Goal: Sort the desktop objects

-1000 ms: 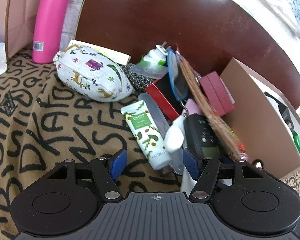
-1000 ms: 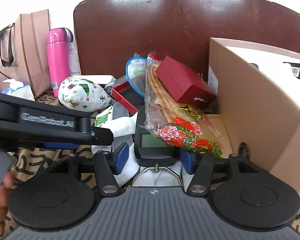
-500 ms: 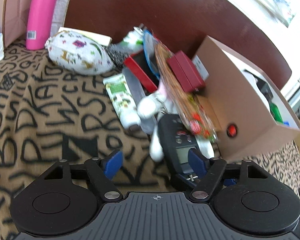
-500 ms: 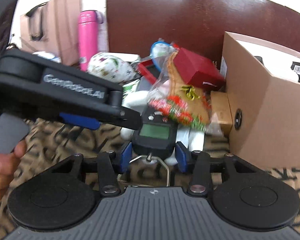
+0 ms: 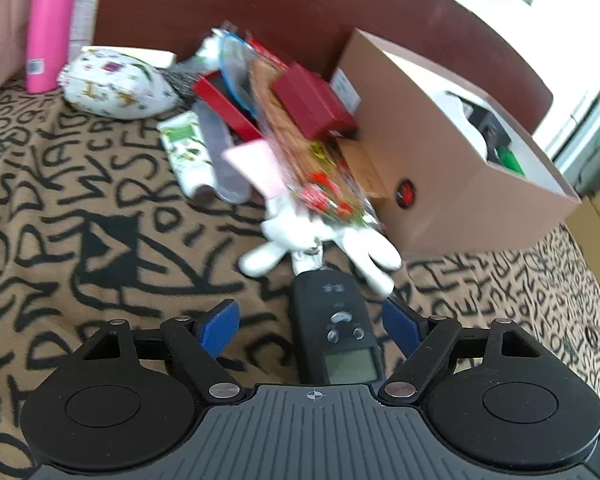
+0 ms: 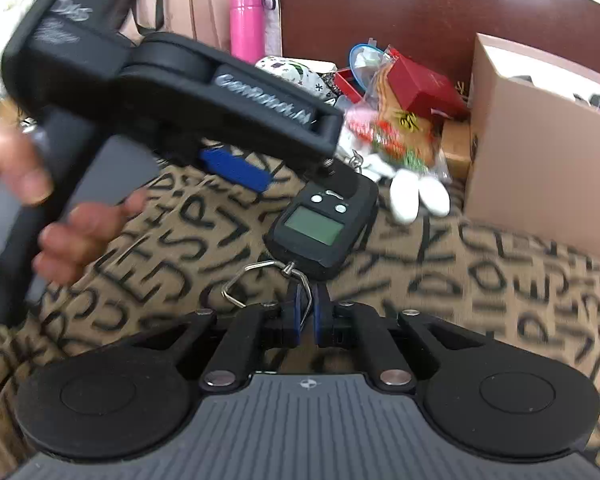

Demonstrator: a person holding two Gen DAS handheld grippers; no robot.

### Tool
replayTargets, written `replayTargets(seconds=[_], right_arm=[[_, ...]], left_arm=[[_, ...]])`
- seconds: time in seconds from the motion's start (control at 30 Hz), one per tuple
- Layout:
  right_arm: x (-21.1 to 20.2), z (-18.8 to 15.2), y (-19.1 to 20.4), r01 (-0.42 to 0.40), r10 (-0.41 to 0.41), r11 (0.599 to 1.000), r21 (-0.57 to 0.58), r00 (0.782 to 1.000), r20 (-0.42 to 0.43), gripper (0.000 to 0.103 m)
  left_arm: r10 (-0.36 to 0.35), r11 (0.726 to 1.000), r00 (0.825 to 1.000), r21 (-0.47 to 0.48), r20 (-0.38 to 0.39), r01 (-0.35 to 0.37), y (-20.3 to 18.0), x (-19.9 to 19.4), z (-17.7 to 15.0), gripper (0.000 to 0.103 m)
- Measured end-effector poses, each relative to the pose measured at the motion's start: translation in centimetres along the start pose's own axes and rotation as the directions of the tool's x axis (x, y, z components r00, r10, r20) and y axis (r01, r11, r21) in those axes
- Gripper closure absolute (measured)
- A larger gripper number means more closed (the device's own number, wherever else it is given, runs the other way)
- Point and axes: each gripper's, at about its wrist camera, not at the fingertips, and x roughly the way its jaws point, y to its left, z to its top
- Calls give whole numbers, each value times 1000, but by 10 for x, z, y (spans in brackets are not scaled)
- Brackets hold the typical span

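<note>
A table covered in a tan cloth printed with black letters (image 5: 100,208) fills both views, with a dark red-brown curved panel (image 5: 300,4) behind it. At the right stands an open brown cardboard box (image 5: 452,152). Against its left side lies a heap of clutter: a dark red gift box (image 5: 312,100), a crinkly clear packet with a red flower print (image 5: 320,196), a white plush toy (image 5: 300,232), a white pouch with small coloured pictures (image 5: 116,88) and a green-and-white tube (image 5: 188,148). A tall pink bottle (image 5: 48,24) stands at the far left. The black handheld digital scale with a grey screen (image 6: 324,224) lies on the cloth, pulled clear of the heap. The right claw (image 6: 306,316) is pinched tight on the scale's thin metal hook loop (image 6: 268,280). The left claw (image 5: 312,320), held by a person's hand (image 6: 60,216), hangs over the scale with its blue pads (image 5: 220,324) wide and opening, not pressing it.
</note>
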Motion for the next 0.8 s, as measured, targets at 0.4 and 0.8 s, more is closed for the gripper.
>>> replayTargets(seconds=[0.4, 0.8], right_arm=[[3, 8, 0, 0, -3, 998, 55, 998, 55, 38], [30, 24, 15, -21, 23, 999, -31, 998, 59, 47]], left_arm=[[41, 997, 999, 69, -26, -39, -20, 35, 21, 21], [86, 995, 996, 40, 37, -88, -5, 0, 27, 76]])
